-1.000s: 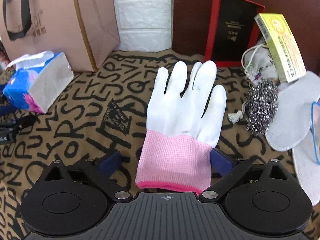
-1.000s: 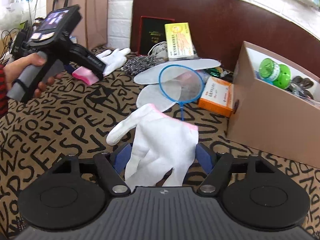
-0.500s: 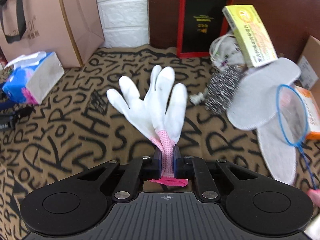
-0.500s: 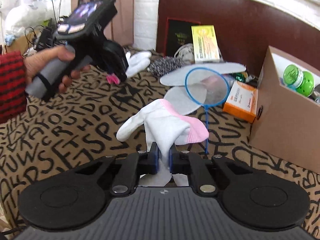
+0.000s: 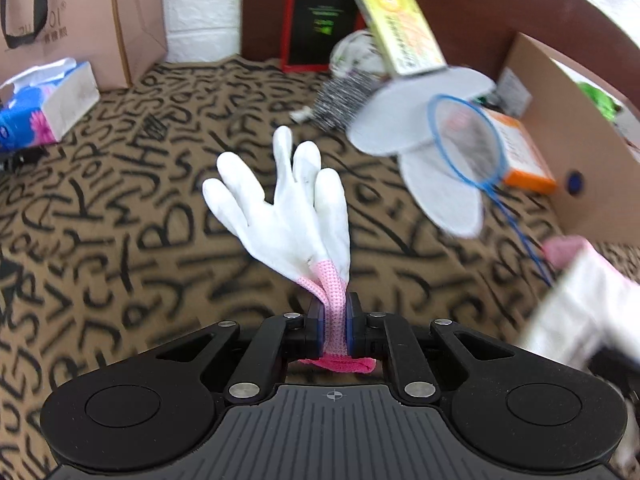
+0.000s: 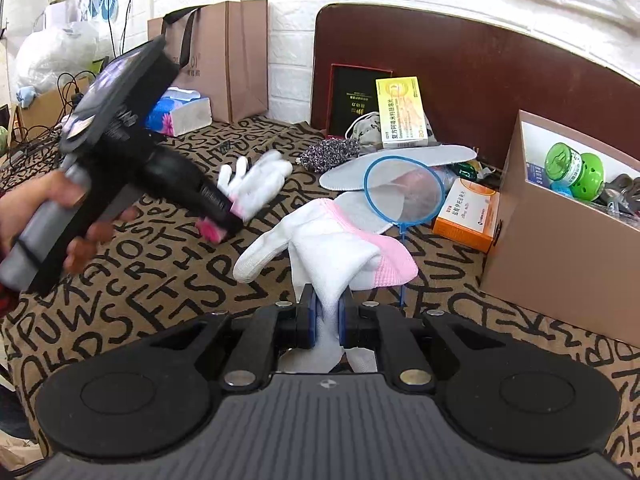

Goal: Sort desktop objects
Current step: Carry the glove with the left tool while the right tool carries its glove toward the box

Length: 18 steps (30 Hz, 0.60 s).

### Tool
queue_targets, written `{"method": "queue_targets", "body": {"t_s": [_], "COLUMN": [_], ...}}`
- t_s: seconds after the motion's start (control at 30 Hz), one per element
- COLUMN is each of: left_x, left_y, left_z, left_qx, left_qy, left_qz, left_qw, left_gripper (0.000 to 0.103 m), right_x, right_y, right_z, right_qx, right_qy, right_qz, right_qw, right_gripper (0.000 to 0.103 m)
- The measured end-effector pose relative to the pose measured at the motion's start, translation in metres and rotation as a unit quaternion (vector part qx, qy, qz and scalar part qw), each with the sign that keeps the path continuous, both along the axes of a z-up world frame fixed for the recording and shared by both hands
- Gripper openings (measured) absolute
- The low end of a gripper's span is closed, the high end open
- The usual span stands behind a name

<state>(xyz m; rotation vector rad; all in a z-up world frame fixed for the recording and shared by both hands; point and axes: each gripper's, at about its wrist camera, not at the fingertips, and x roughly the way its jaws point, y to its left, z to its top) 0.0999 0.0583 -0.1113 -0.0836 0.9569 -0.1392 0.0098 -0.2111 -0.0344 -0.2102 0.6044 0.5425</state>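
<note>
Holding two white gloves: the left gripper pinches one glove by its pink cuff. The right gripper clamps the other glove. Two grey insoles lie nearby.

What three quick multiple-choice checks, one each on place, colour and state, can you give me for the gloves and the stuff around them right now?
1. Where does the green jar sit?
A. In the brown cardboard box
B. On the tissue pack
C. Inside the paper bag

2. What colour is the rim of the small round net?
A. Red
B. Blue
C. Yellow

3. What is the left gripper doing?
A. Open above a glove
B. Shut on nothing
C. Shut on the pink cuff of a white glove

Answers: 1 A, the jar shows over the box's open top in the right wrist view. 2 B, a thin blue hoop and handle lie over the grey insoles. 3 C, the cuff is pinched between the pads and the glove stands up from them.
</note>
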Motion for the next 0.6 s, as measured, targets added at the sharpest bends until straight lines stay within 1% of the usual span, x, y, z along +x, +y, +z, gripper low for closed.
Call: {"method": "queue_targets", "body": {"t_s": [0.1,0.17,0.23,0.27,0.33,0.37,0.4,0.47,0.53,0.57,0.6], "left_x": [-0.019,-0.03,-0.037,-0.039,-0.039,-0.038,-0.036,-0.035,-0.036,-0.036,-0.036], "left_y": [-0.007,-0.011,-0.016,-0.019,-0.024,-0.024,-0.023,-0.018,-0.016,-0.015,-0.013], "left_z": [0.003,0.005,0.006,0.006,0.004,0.002,0.001,-0.001,-0.001,-0.001,-0.002], "left_qx": [-0.032,-0.062,-0.082,-0.082,-0.068,-0.066,-0.07,-0.081,-0.08,-0.079,-0.078], "left_qy": [0.001,0.002,0.005,0.006,0.004,0.006,0.01,0.013,0.01,0.008,0.007], "left_qz": [-0.024,-0.042,-0.058,-0.063,-0.065,-0.063,-0.059,-0.056,-0.055,-0.056,-0.056], "left_qw": [0.9992,0.9972,0.9949,0.9946,0.9956,0.9958,0.9957,0.9951,0.9952,0.9953,0.9953], "left_gripper": [0.005,0.005,0.005,0.005,0.007,0.009,0.013,0.014,0.016,0.019,0.028], "right_x": [-0.004,-0.005,-0.005,-0.005,-0.005,-0.004,-0.004,-0.005,-0.005,-0.005,-0.006], "right_y": [-0.003,-0.007,-0.01,-0.012,-0.014,-0.015,-0.016,-0.018,-0.019,-0.02,-0.021], "right_z": [0.0,-0.002,-0.004,-0.005,-0.007,-0.008,-0.009,-0.011,-0.012,-0.012,-0.012], "right_qx": [0.002,0.003,0.003,0.003,0.003,0.004,0.004,0.005,0.005,0.005,0.006], "right_qy": [0.002,0.005,0.011,0.014,0.018,0.02,0.021,0.024,0.025,0.025,0.026], "right_qz": [-0.002,-0.006,-0.01,-0.012,-0.018,-0.02,-0.021,-0.023,-0.026,-0.028,-0.03], "right_qw": [1.0,1.0,1.0,1.0,1.0,1.0,1.0,0.999,0.999,0.999,0.999], "right_gripper": [0.012,0.012,0.012,0.012,0.012,0.012,0.012,0.012,0.012,0.012,0.012]}}
